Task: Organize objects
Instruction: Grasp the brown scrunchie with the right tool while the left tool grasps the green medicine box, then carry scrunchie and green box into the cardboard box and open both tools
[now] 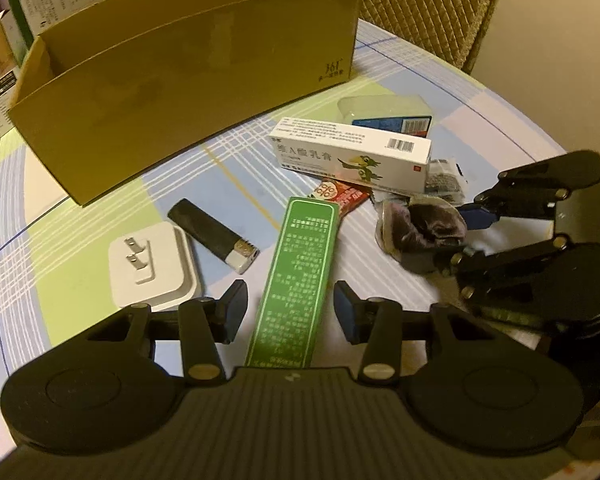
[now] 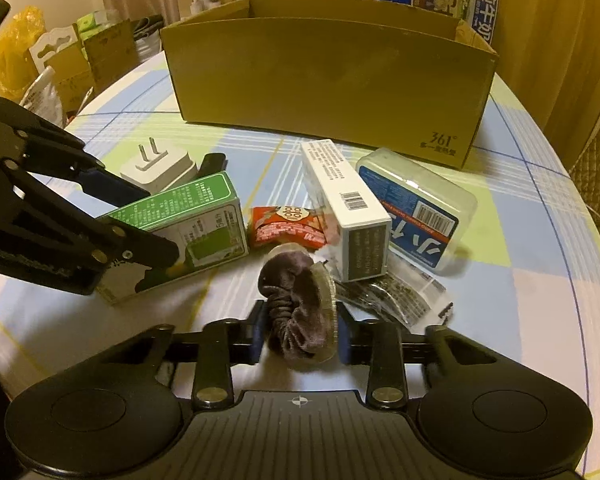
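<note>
A long green box (image 1: 296,264) lies on the checked tablecloth between the fingers of my left gripper (image 1: 291,312). That gripper is open, with a gap on each side of the box. In the right wrist view the same green box (image 2: 188,224) sits with the left gripper (image 2: 152,224) astride its near end. My right gripper (image 2: 300,338) is shut on a dark purple velvet scrunchie (image 2: 296,304), its pads pressing both sides. From the left wrist view the scrunchie (image 1: 420,232) shows at the right gripper (image 1: 466,238). An open cardboard box (image 2: 332,80) stands behind.
Around them lie a white medicine box (image 2: 344,200), a clear plastic case (image 2: 416,208), a red snack packet (image 2: 288,226), a small clear bag (image 2: 400,296), a white plug adapter (image 1: 152,268) and a black lighter (image 1: 212,236). A chair (image 1: 428,8) stands beyond the table edge.
</note>
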### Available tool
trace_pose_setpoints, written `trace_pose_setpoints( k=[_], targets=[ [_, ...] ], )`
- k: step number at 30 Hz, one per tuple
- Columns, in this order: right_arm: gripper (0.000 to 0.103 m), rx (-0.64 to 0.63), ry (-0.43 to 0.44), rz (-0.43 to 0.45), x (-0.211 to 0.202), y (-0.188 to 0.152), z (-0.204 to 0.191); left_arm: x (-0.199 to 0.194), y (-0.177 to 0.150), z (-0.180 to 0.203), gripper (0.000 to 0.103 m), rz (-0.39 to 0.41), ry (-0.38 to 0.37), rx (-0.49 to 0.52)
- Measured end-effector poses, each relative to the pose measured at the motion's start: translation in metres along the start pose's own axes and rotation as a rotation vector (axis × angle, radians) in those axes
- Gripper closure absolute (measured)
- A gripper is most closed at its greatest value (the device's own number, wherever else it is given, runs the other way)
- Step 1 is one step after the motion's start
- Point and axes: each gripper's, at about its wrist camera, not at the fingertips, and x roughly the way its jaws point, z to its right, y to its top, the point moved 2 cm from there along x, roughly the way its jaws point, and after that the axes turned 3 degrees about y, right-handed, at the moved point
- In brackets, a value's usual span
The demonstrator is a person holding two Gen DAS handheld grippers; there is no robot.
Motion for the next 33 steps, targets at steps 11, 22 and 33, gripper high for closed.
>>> trace_pose_setpoints(
  k=[11, 22, 33],
  targets=[
    [0.087, 0.034, 0.021, 0.003, -0.025, -0.004, 0.005, -0.01, -0.003, 0.009, 0.078, -0.044, 0.059, -0.033],
    [0.087, 0.045, 0.036, 0.077, -0.067, 0.011, 0.003, -0.057, 0.012, 0.011, 0.078, 0.009, 0.113, -0.056],
    [0.087, 0.073, 0.075, 0.141, -0.097, 0.049, 0.013, -0.095, 0.048, -0.002, 0.078, 0.09, 0.119, -0.123]
  ],
)
